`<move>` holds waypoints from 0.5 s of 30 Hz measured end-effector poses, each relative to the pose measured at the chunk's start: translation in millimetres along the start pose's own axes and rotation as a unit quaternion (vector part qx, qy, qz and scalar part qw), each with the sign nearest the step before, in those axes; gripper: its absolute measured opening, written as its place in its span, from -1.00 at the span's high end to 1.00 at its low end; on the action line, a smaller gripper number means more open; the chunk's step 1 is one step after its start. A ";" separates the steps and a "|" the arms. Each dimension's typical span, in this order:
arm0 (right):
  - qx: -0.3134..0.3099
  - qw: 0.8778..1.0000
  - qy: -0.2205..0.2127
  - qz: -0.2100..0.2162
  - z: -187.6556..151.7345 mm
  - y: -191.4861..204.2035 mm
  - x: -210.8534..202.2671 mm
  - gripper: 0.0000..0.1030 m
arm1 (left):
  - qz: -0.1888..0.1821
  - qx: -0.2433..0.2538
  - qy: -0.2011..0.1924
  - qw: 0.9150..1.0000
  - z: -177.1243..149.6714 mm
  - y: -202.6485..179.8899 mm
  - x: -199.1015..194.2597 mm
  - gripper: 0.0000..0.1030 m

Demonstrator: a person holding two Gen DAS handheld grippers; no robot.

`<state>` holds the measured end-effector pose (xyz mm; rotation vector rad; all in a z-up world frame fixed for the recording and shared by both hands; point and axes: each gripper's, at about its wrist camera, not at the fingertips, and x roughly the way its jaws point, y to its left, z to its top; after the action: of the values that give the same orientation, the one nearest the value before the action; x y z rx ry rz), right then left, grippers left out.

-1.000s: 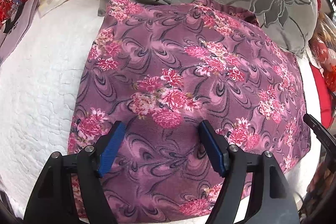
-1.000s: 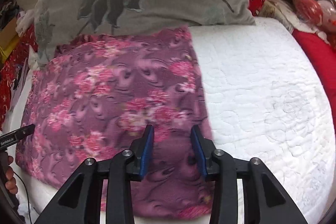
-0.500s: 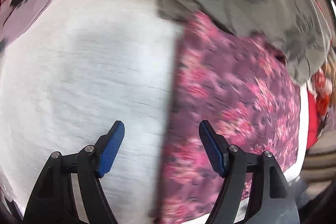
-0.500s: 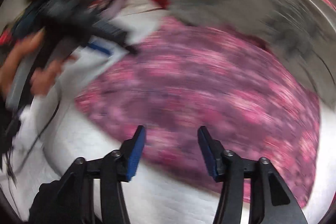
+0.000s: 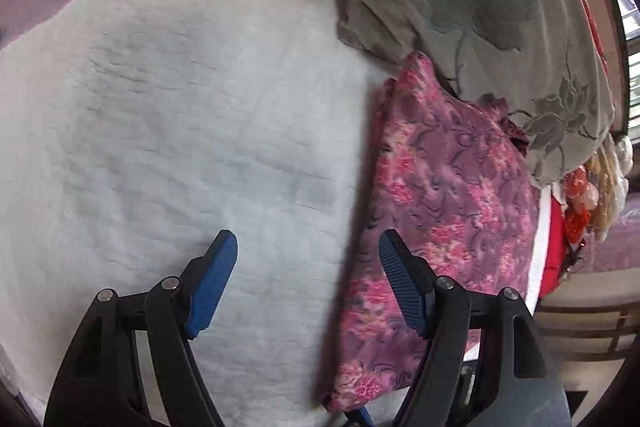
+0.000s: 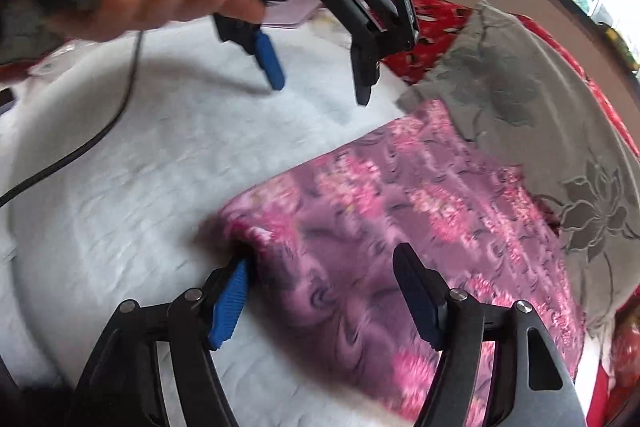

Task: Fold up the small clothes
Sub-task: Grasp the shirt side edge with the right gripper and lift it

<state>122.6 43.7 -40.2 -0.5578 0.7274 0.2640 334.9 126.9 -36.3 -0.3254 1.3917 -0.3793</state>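
A: Now, how is the right gripper [image 6: 320, 291] set?

B: Its jaws are opening, and nothing is clamped. The near corner of the floral garment [image 6: 400, 227] is seen between them, bunched against the left pad; whether that pad is touched cannot be told through the blur.

A: And the left gripper [image 5: 308, 283]?

B: It is held wide apart and empty, over bare white quilted bed cover [image 5: 180, 127]. The garment's edge is seen just inside its right finger; the bulk lies off to its right.

A: How is the garment laid?

B: Flat on the bed, its long axis running away from the right gripper toward the grey flowered pillow [image 6: 540, 115], against which its far end is tucked. The right gripper is judged nearer.

A: Is anything in the way?

B: The pillow crowds the far edge. A black cable [image 6: 80, 147] trails over the cover, well apart from the cloth.
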 end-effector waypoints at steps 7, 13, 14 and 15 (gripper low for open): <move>0.036 0.998 -0.044 -0.036 8.3 -30.4 -5.6 0.82 | -0.111 -0.011 0.043 0.993 13.0 -25.4 19.3 -0.42; 0.084 0.992 -0.092 -0.035 3.4 -62.7 -38.7 0.84 | -0.138 -0.012 0.074 0.988 20.6 -65.4 45.5 -0.42; 0.091 0.991 -0.096 -0.033 2.6 -66.2 -41.2 0.84 | -0.134 -0.010 0.068 0.989 19.8 -73.6 46.7 -0.41; 0.100 0.990 -0.099 -0.030 1.8 -70.2 -43.2 0.84 | -0.129 -0.003 0.061 0.990 20.6 -80.2 45.2 -0.33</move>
<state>121.4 -14.8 18.0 -0.3569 0.5364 0.1849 356.1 35.0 -38.1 -0.4970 1.4747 -0.6170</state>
